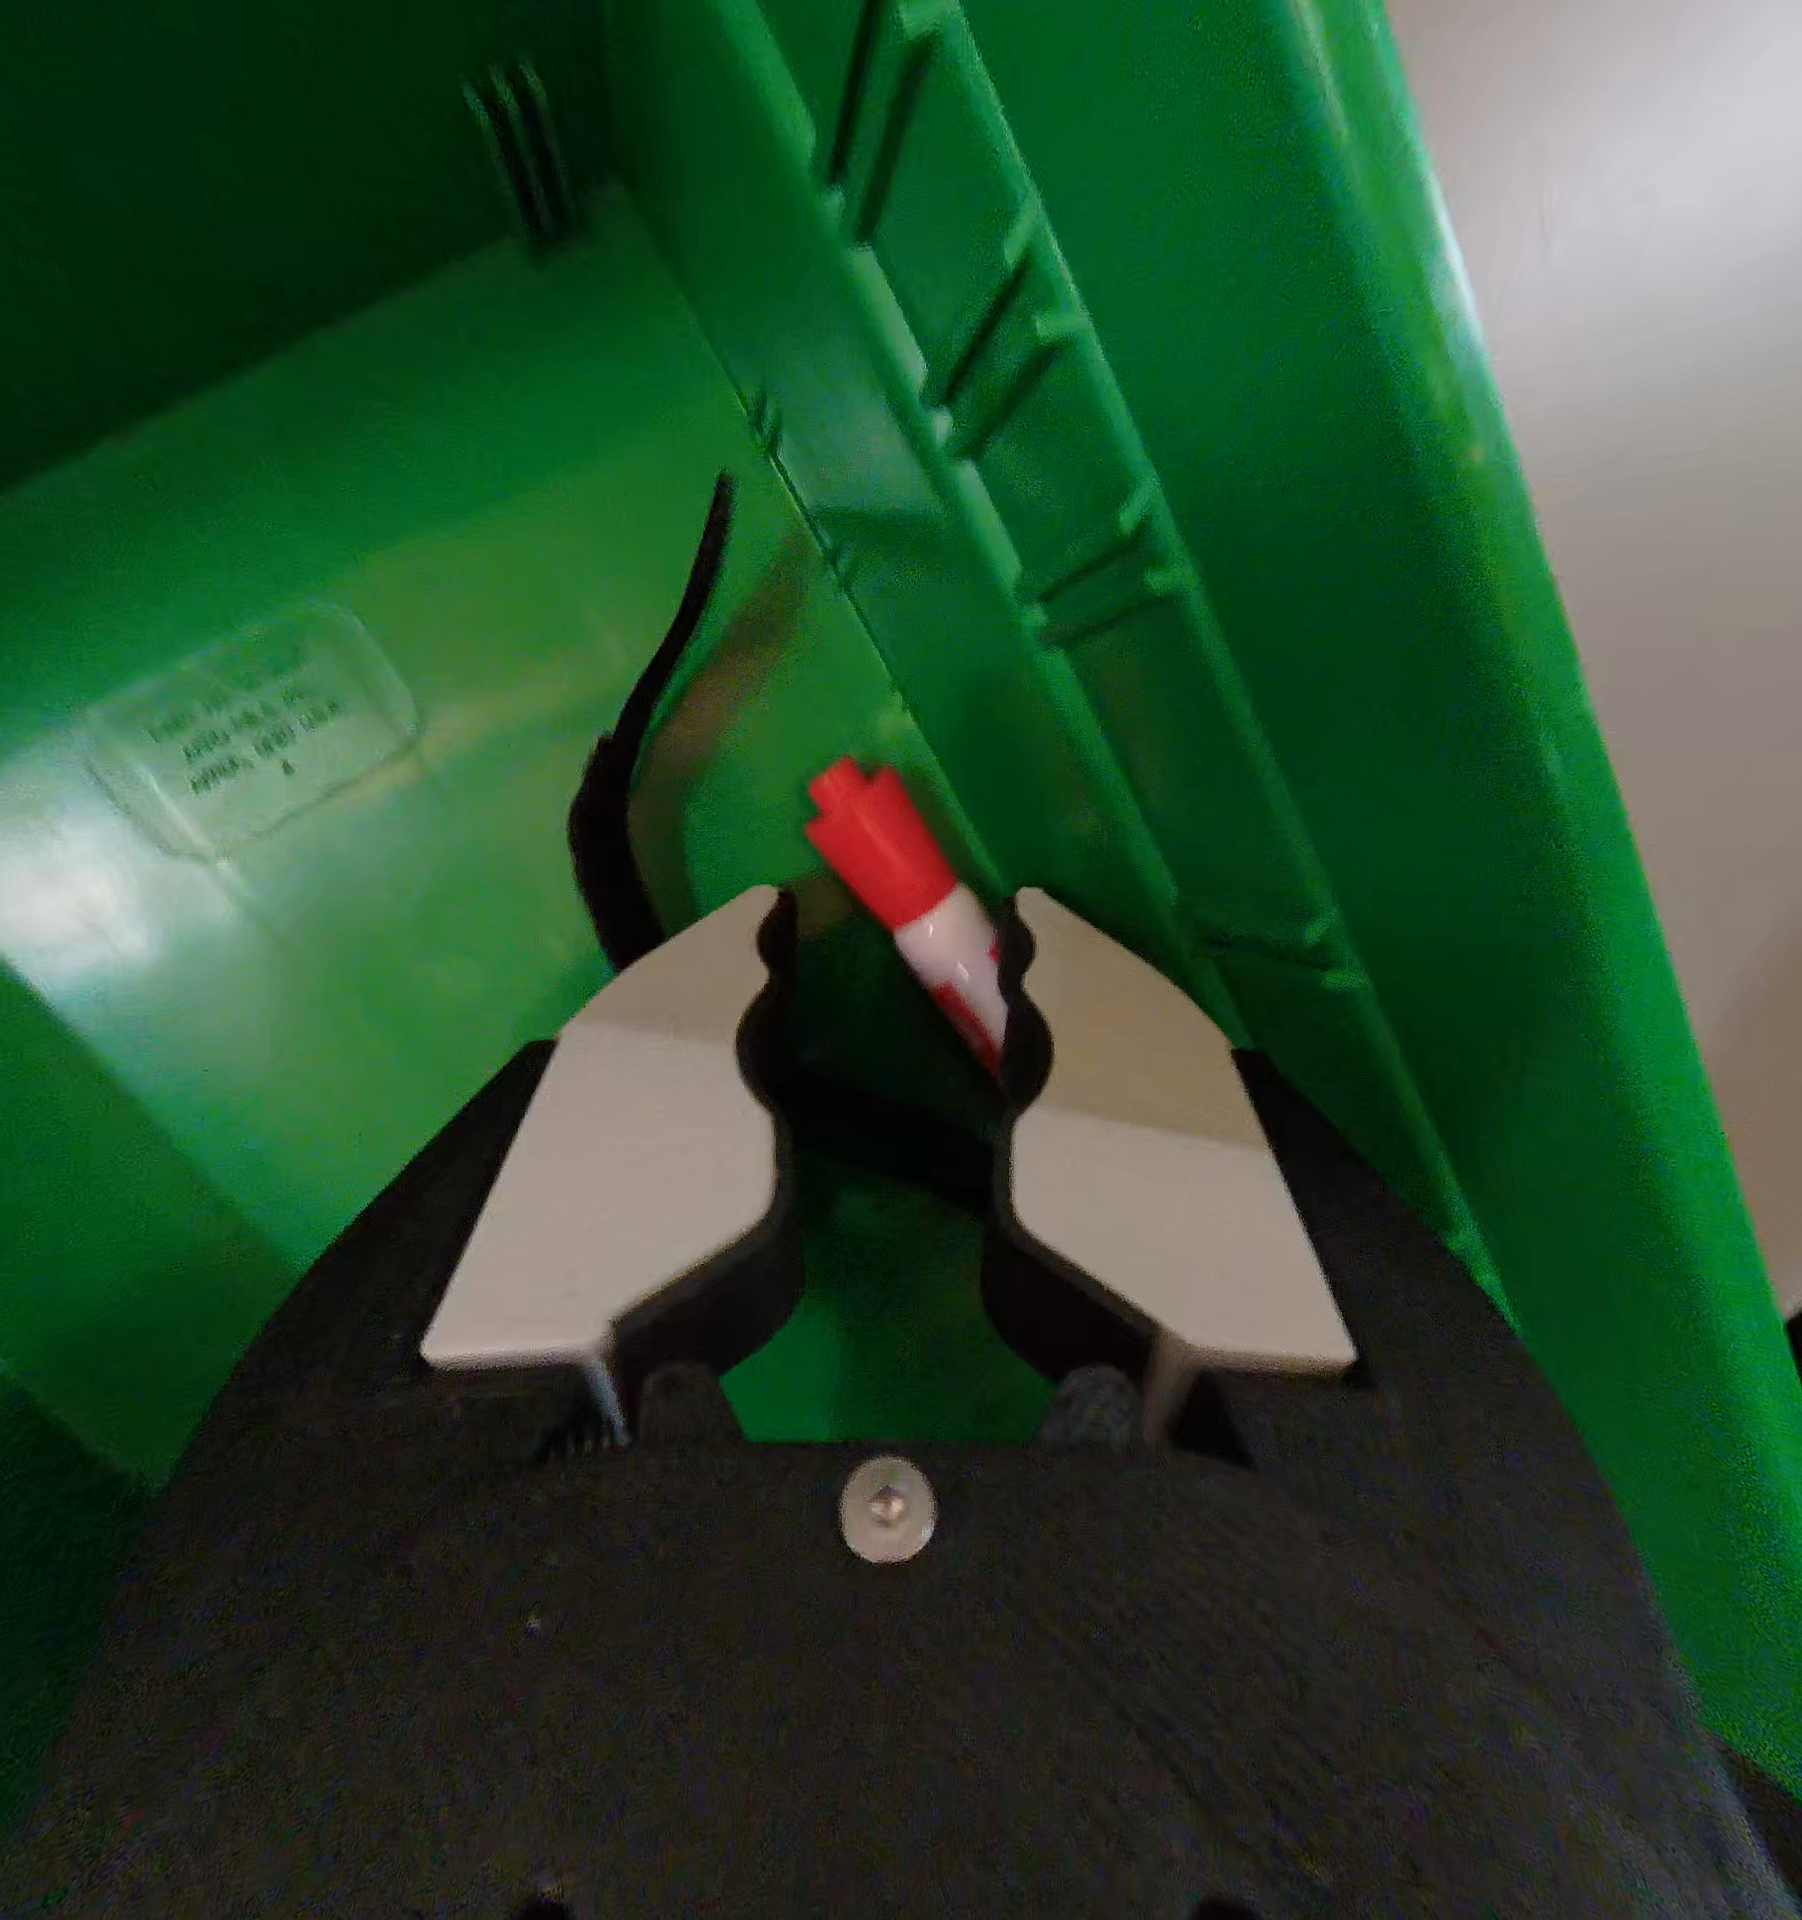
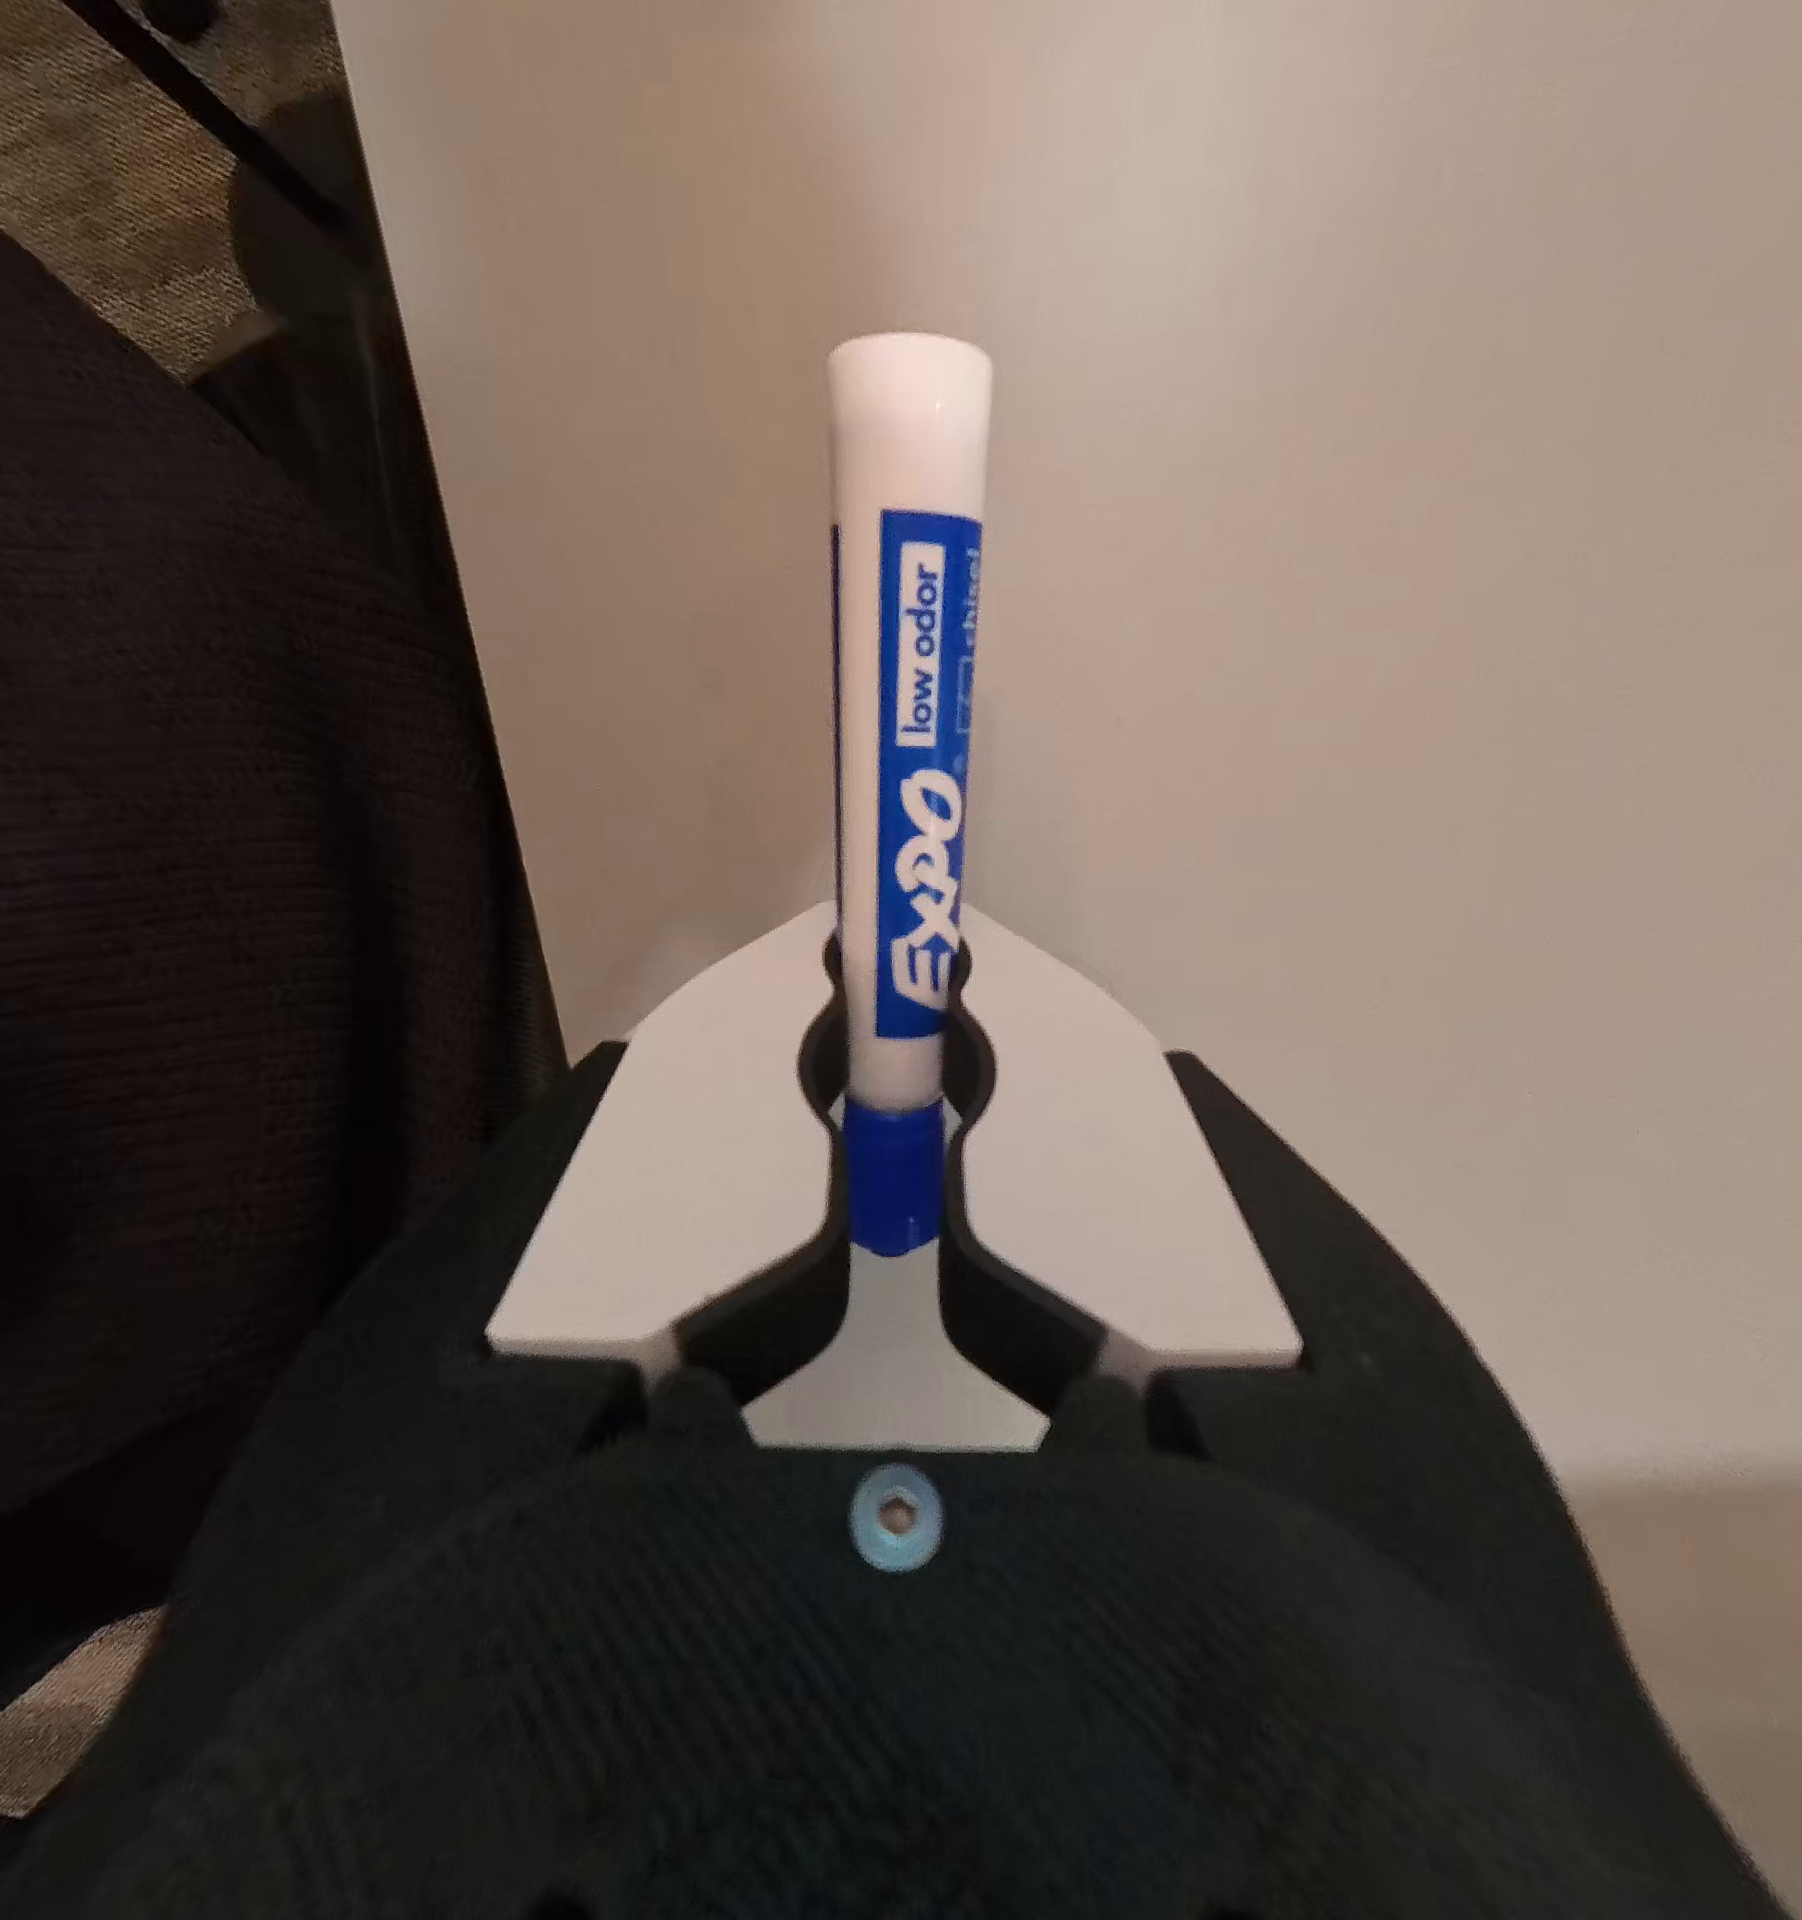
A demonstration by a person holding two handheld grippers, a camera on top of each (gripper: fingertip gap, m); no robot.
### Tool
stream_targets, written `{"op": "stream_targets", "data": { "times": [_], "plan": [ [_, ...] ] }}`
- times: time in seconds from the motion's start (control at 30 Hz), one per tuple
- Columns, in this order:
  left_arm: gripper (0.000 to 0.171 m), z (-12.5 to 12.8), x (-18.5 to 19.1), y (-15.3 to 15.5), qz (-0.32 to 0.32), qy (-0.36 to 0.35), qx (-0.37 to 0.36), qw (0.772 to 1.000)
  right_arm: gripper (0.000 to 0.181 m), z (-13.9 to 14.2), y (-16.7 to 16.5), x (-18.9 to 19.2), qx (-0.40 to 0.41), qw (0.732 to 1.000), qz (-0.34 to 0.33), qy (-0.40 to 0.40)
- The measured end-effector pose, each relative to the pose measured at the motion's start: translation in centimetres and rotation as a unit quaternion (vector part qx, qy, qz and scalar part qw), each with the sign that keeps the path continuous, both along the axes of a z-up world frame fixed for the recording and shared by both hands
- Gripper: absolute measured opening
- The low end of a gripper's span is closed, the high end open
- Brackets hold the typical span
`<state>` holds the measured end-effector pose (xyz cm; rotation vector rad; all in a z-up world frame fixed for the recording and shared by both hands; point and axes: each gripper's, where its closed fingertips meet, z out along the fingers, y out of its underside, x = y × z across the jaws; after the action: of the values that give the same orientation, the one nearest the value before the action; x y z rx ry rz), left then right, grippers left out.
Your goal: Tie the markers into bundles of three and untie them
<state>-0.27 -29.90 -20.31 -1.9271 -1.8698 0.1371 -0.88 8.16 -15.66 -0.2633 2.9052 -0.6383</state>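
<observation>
In the left wrist view my left gripper (image 1: pixel 897 912) is inside a green plastic bin (image 1: pixel 357 468), close to its wall and corner. Its jaws stand apart. A red-capped white marker (image 1: pixel 881 831) lies tilted between the fingertips, leaning on the right finger (image 1: pixel 1027 997) and apart from the left one; its lower end is hidden. In the right wrist view my right gripper (image 2: pixel 899 940) is shut on a white marker with a blue label and blue cap (image 2: pixel 907 675). The jaws clamp it near the cap, and its white end points away from me.
The bin's ribbed rim (image 1: pixel 1032 436) runs diagonally at the right, with a white surface (image 1: pixel 1655 520) beyond it. A clear sticker (image 1: pixel 253 727) sits on the bin's inner face. In the right wrist view a white surface (image 2: pixel 1396 623) lies ahead, with dark fabric (image 2: pixel 149 727) at the left. There is about 40 centimeters between the tips of the two grippers.
</observation>
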Motion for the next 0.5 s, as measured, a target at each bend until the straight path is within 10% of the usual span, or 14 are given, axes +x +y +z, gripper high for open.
{"op": "stream_targets", "data": {
  "times": [0.3, 0.5],
  "plan": [
    [0.023, 1.3, 0.5, -1.6, -0.014, 0.023, -0.049, 0.998, 0.014, -0.2, 1.0, -0.6, -0.01, 1.0, -0.002, -0.001],
    [0.019, 9.1, 1.3, -2.2, 0.009, 0.148, 0.006, 0.989, 0.014, -0.1, 1.5, -1.0, -0.026, 1.0, 0.0, -0.006]
  ]
}}
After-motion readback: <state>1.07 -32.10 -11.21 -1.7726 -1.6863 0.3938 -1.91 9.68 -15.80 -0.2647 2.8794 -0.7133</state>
